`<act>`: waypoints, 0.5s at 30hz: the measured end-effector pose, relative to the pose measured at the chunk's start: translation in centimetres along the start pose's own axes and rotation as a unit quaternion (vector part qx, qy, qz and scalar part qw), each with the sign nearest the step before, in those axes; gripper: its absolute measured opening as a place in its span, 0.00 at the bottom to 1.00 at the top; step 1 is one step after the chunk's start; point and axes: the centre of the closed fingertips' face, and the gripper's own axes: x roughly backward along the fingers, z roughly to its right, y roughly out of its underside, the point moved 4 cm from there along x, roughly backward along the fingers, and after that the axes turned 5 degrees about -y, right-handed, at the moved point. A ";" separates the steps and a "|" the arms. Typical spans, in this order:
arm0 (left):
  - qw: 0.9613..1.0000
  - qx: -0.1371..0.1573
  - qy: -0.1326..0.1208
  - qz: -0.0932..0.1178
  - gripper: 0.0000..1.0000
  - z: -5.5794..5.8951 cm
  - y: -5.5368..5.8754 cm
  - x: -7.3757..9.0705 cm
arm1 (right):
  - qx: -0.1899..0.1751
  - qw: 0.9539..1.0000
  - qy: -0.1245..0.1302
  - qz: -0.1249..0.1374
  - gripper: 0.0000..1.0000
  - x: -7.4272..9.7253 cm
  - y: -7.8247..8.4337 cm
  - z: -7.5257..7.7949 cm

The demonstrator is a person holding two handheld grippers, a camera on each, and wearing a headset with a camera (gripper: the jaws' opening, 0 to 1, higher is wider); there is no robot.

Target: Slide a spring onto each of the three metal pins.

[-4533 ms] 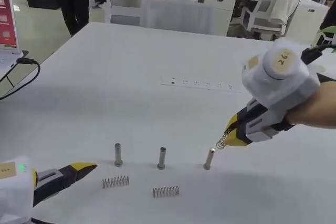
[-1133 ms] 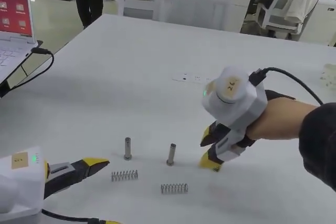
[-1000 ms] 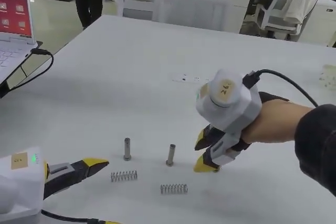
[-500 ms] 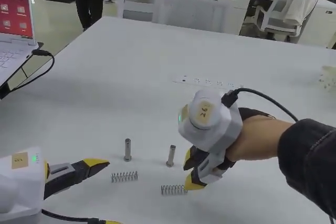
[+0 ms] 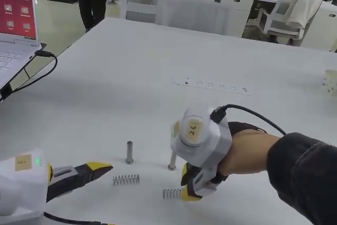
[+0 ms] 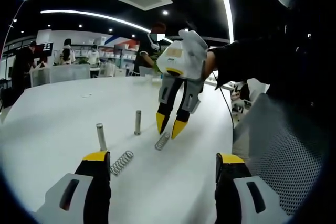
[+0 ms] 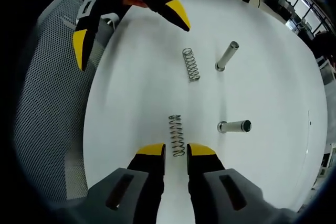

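Two metal pins stand upright on the white table: the left pin and the middle pin. Two springs lie flat in front of them. My right gripper is low over the nearer spring, its jaws narrowly open astride the spring's end. The other spring lies just ahead of my left gripper, which is open wide and holds nothing.
A laptop with a black cable sits at the table's left edge. A socket strip is set in the tabletop further back. Chairs stand at the far edge, and a mesh chair is at the near edge.
The right gripper, which held a spring by the right pin 4.5 s ago, has moved left and down to the nearer loose spring. The left gripper has stayed put.
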 end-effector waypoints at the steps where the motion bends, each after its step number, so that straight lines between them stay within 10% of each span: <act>1: 1.000 0.000 0.000 0.000 0.79 0.0 0.0 0.0 | 0.000 1.000 0.000 -0.001 0.14 -0.1 0.0 0.0; 15: 1.000 0.000 0.007 0.002 0.77 0.4 -0.3 -0.1 | 0.001 1.000 0.003 -0.009 0.09 -0.9 0.5 0.2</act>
